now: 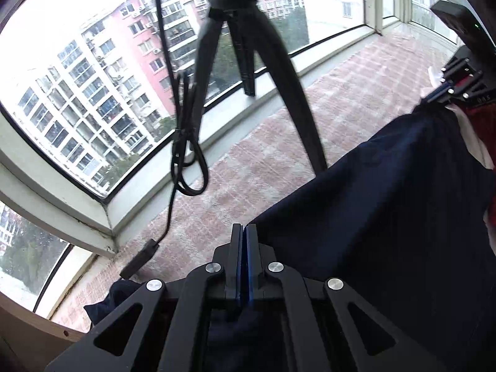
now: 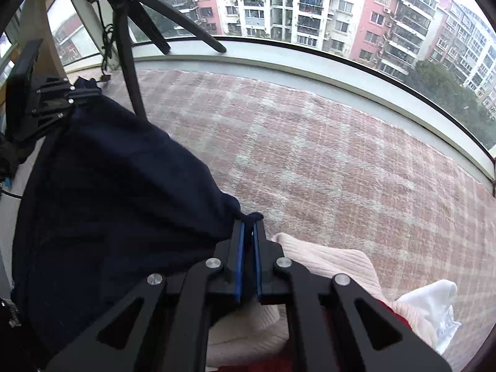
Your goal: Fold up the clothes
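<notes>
Navy garment [image 2: 117, 192] hangs stretched between both grippers, above the pink-checked blanket [image 2: 325, 161]. Left gripper [image 1: 245, 232]: blue-padded fingers pressed together; dark cloth shows under the frame, but the pinch itself can't be seen in its own view. The right-wrist view shows cloth bunched at its tip. Right gripper [image 2: 248, 226]: jaws nearly shut, pinching a gathered navy corner. Held edge runs gripper to gripper, cloth draping below. Cream knit [image 2: 334, 263] and white cloth [image 2: 434, 310] lie below the right gripper. Tripod [image 1: 235, 31] stands by the window.
</notes>
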Demonstrator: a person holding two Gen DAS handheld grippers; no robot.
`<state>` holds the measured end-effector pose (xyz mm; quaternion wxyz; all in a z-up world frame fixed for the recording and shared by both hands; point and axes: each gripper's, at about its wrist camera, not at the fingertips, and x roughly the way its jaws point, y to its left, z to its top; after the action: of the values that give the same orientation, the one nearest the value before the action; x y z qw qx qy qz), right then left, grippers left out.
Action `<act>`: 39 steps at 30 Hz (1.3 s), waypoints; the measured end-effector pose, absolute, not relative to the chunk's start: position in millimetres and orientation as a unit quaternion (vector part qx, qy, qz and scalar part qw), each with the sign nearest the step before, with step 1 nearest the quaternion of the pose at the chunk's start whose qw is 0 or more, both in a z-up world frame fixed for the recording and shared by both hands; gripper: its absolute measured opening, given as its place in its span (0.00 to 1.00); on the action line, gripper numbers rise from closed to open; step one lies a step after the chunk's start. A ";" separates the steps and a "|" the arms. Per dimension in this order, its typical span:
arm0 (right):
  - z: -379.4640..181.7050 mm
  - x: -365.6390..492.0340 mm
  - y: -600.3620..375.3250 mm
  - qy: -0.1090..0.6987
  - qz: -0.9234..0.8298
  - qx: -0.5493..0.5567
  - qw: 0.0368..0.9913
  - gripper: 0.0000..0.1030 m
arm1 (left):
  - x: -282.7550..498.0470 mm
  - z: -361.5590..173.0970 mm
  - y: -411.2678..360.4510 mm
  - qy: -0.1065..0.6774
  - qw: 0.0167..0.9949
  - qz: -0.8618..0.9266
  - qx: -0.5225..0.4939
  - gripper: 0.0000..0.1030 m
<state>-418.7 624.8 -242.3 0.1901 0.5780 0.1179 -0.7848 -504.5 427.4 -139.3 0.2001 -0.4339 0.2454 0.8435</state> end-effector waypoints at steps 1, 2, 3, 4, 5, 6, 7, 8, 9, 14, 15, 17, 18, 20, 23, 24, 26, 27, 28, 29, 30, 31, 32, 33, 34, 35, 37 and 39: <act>-245.9 -421.7 628.2 0.120 -0.784 0.583 0.176 0.06 | -517.2 -145.7 420.7 0.245 0.189 0.841 -0.443 0.08; -248.6 -424.2 631.4 0.121 -0.783 0.587 0.165 0.06 | -522.5 -153.1 425.4 0.242 0.191 0.834 -0.458 0.12; -247.0 -424.4 633.4 0.117 -0.785 0.586 0.162 0.06 | -523.2 -159.9 433.8 0.240 0.199 0.830 -0.463 0.15; -245.3 -424.6 635.4 0.113 -0.788 0.584 0.160 0.07 | -521.3 -156.4 432.7 0.242 0.202 0.831 -0.458 0.18; -243.6 -424.9 637.6 0.108 -0.790 0.582 0.157 0.09 | -517.4 -150.3 430.8 0.246 0.203 0.835 -0.448 0.27; -241.3 -426.0 640.8 0.098 -0.793 0.581 0.156 0.14 | -513.6 -144.1 429.0 0.250 0.205 0.839 -0.438 0.36; -238.9 -427.0 643.9 0.088 -0.795 0.580 0.155 0.18 | -509.8 -138.2 427.1 0.252 0.206 0.842 -0.430 0.37; -236.6 -428.1 647.0 0.077 -0.797 0.579 0.154 0.18 | -506.5 -132.6 424.9 0.251 0.206 0.845 -0.425 0.38; -234.3 -429.1 650.1 0.067 -0.799 0.577 0.152 0.19 | -503.7 -127.4 422.9 0.248 0.206 0.848 -0.421 0.37; -222.2 -436.7 652.0 0.052 -0.805 0.567 0.165 0.40 | -479.0 -119.2 421.7 0.217 0.225 0.847 -0.430 0.37; -219.2 -439.1 654.8 0.045 -0.805 0.567 0.170 0.40 | -466.7 -119.6 423.8 0.210 0.233 0.845 -0.432 0.37; -210.1 -434.8 659.7 0.016 -0.807 0.563 0.178 0.40 | -441.0 -118.8 434.7 0.193 0.256 0.841 -0.435 0.37; -205.6 -432.3 661.9 0.000 -0.808 0.561 0.183 0.40 | -427.8 -117.2 442.1 0.183 0.269 0.839 -0.437 0.37; -196.0 -420.7 663.4 -0.044 -0.808 0.557 0.190 0.40 | -400.1 -109.6 458.8 0.158 0.301 0.831 -0.441 0.37; -175.0 -398.0 670.6 -0.075 -0.815 0.544 0.183 0.40 | -358.5 -106.9 507.1 0.153 0.358 0.814 -0.432 0.38; -167.1 -388.8 673.5 -0.077 -0.819 0.539 0.183 0.40 | -347.9 -106.2 524.5 0.156 0.374 0.810 -0.424 0.38; -153.7 -371.1 680.0 -0.086 -0.823 0.533 0.178 0.40 | -329.1 -104.7 558.3 0.161 0.403 0.803 -0.409 0.39; -147.5 -362.5 683.5 -0.092 -0.824 0.531 0.176 0.40 | -328.3 -104.0 572.2 0.161 0.411 0.801 -0.405 0.40; -141.2 -353.9 687.1 -0.097 -0.825 0.529 0.174 0.40 | -327.8 -104.1 585.7 0.160 0.419 0.798 -0.403 0.41; -135.3 -345.4 690.4 -0.102 -0.827 0.526 0.171 0.40 | -328.9 -106.7 597.2 0.158 0.428 0.793 -0.405 0.41; -130.8 -337.9 692.0 -0.100 -0.829 0.524 0.169 0.40 | -330.1 -110.3 607.2 0.159 0.435 0.787 -0.407 0.41; -126.6 -331.3 693.3 -0.095 -0.832 0.521 0.166 0.40 | -331.2 -116.2 617.1 0.170 0.439 0.781 -0.410 0.41; -123.5 -325.4 693.9 -0.090 -0.835 0.518 0.163 0.40 | -331.9 -122.4 626.6 0.182 0.442 0.775 -0.414 0.41; -124.8 -322.1 691.7 -0.090 -0.836 0.517 0.163 0.40 | -331.8 -128.7 633.6 0.197 0.445 0.767 -0.419 0.41; -124.1 -318.6 692.6 -0.092 -0.836 0.516 0.164 0.40 | -331.4 -132.8 637.5 0.205 0.447 0.761 -0.423 0.41; -123.4 -316.9 694.6 -0.094 -0.835 0.515 0.166 0.40 | -331.2 -136.3 640.9 0.211 0.448 0.757 -0.425 0.41; -127.3 -321.2 696.7 -0.100 -0.831 0.520 0.169 0.42 | -332.7 -140.4 645.7 0.213 0.444 0.760 -0.423 0.41; -131.3 -325.5 698.8 -0.106 -0.827 0.525 0.172 0.42 | -335.3 -144.1 651.5 0.210 0.444 0.761 -0.425 0.40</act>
<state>-325.5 698.8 -131.3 0.1718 0.5246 -0.1059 -0.8271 -335.3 651.5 -144.1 0.4437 -0.4246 0.2098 0.7608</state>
